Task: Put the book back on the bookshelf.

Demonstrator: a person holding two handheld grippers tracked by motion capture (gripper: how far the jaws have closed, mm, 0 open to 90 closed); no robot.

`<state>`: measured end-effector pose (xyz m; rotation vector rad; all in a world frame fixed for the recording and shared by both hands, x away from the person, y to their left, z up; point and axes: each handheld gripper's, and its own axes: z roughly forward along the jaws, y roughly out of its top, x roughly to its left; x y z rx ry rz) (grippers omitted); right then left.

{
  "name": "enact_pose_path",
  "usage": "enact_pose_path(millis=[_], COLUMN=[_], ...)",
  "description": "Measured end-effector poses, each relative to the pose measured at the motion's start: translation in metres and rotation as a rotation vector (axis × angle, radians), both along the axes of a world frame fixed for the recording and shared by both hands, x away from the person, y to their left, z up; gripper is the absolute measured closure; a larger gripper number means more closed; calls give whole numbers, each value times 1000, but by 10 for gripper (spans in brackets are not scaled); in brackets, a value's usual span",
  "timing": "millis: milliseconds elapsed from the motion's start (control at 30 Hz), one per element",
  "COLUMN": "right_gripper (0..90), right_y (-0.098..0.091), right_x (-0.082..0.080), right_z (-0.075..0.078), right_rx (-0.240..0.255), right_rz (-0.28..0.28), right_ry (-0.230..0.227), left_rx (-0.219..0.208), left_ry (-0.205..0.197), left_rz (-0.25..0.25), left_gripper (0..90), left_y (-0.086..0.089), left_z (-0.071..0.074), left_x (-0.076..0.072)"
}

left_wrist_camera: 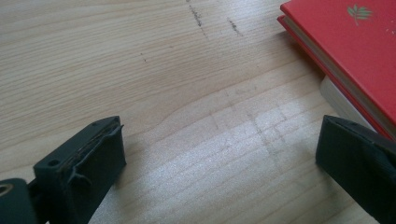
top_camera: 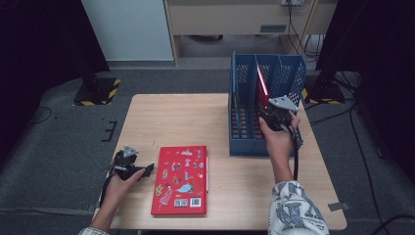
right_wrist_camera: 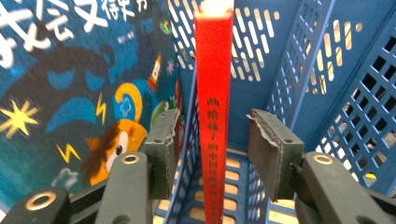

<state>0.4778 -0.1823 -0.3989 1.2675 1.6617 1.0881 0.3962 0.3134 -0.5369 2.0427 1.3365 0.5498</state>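
A slim red book stands tilted in the middle slot of a blue file rack. My right gripper reaches into that slot from the near side. In the right gripper view the red book's spine rises between the two pads of my right gripper, with a small gap on each side, so the gripper is open. A second red book lies flat on the table near the front. My left gripper rests just left of it, open. In the left gripper view my left gripper stands wide over bare wood, the flat red book's corner at the upper right.
A blue picture book stands in the rack's neighbouring slot, behind a perforated divider. The rack sits at the back right of the wooden table. Dark floor, cables and stand bases surround the table.
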Motion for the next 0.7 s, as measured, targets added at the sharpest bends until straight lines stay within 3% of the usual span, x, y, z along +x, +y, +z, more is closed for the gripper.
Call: enact_pose_path(millis=[700], right_gripper=[667], right_y=[1], right_x=[1], right_z=[-10], right_rx=[-22], right_rz=[8], right_ry=[37], left_rx=[1], left_ry=[1], left_rz=[-2], left_gripper=[0], left_y=[0], left_z=[0], left_x=[0])
